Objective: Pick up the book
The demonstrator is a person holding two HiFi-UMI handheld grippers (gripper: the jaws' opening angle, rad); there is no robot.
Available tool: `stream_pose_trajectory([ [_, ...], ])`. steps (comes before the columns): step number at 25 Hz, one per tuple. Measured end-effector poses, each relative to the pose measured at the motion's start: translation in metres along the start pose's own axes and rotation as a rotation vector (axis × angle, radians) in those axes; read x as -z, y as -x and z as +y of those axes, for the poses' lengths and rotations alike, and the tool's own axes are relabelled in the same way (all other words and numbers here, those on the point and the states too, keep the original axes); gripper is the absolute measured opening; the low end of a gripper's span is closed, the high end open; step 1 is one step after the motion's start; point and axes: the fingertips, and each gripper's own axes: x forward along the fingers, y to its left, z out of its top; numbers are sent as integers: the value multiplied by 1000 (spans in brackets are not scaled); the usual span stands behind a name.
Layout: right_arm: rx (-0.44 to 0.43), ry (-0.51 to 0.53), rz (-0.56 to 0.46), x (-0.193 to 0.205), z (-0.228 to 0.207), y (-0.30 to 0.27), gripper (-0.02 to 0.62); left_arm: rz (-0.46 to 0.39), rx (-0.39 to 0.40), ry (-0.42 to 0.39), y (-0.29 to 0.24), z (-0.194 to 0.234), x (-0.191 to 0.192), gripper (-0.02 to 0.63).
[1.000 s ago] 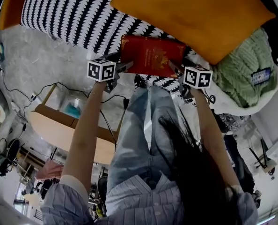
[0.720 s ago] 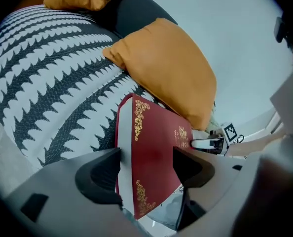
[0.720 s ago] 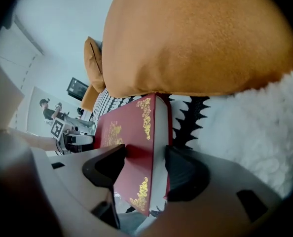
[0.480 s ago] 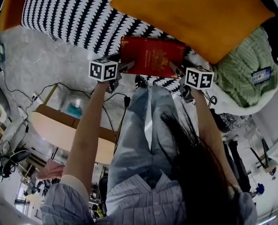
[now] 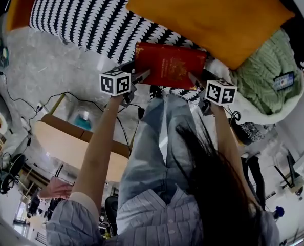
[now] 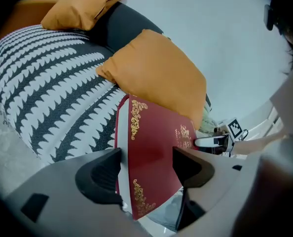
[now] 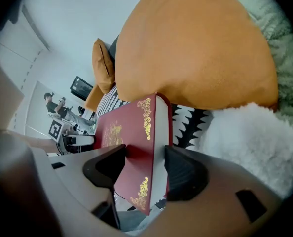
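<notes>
The red book (image 5: 170, 65) with gold ornaments sits at the front edge of a black-and-white patterned couch (image 5: 85, 14), partly under an orange cushion (image 5: 208, 14). My left gripper (image 5: 142, 76) is shut on the book's left end and my right gripper (image 5: 195, 78) on its right end. In the left gripper view the book (image 6: 156, 152) fills the gap of the left gripper (image 6: 144, 169), cover facing right. In the right gripper view the right gripper (image 7: 142, 169) clamps the book (image 7: 131, 142) across cover and page edge. The book's underside is hidden.
A green knitted blanket (image 5: 264, 81) and white fluffy fabric (image 7: 240, 137) lie right of the book. A second orange cushion (image 6: 85, 6) rests further back on the couch. Below are the person's jeans-clad legs (image 5: 152, 137), a wooden table (image 5: 70, 142) and floor cables (image 5: 19, 94).
Both grippers and the book sit slightly further right in the head view than a second ago. Both grips on the book look unchanged.
</notes>
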Motion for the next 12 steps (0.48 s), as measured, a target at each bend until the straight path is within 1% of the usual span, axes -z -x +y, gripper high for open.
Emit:
stream_pose_trajectory([
  [3,5,24,-33,-6,14,10,264,-28,-12,-10,14,-7,-2,337],
  [7,-5,70,-69,-10,42,11,262,-95,-17,-12,43,-4,-7,337],
  [12,-18,99,-134,-30,95,32,261,-171,-11,-28,97,-15,-25,337],
])
